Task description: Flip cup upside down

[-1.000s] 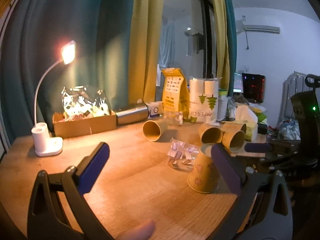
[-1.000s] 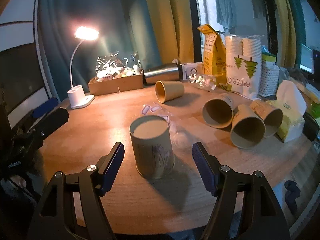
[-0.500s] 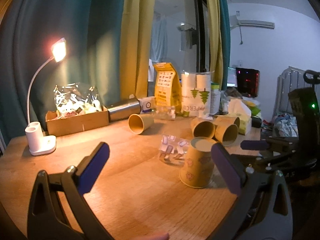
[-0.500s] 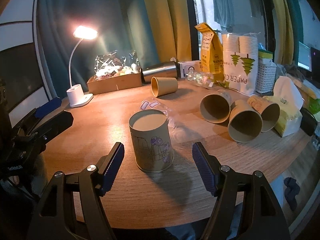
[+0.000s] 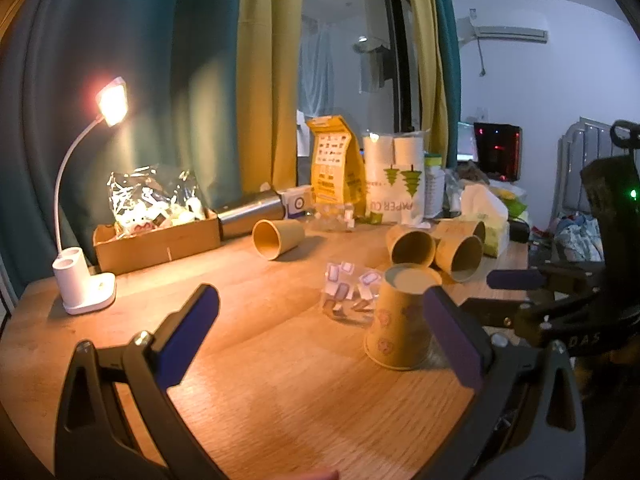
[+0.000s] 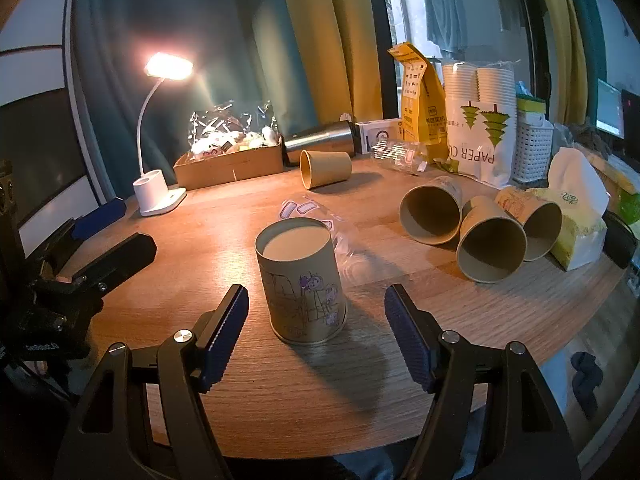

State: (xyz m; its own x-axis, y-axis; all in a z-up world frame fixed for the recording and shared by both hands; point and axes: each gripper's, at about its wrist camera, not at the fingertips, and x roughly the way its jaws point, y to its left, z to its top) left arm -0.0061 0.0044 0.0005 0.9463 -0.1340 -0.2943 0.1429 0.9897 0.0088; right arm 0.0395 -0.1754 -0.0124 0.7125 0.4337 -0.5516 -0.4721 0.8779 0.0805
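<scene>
Right gripper [image 6: 316, 318] spread wide, empty, its fingers flanking without touching an upside-down paper cup [image 6: 301, 280]; left gripper [image 5: 320, 336] also wide, empty, left of cup

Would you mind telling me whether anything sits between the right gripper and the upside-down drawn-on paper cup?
Nothing visible does. The right gripper is open, and the drawn-on paper cup stands just ahead of its fingers on bare wooden table.
</scene>
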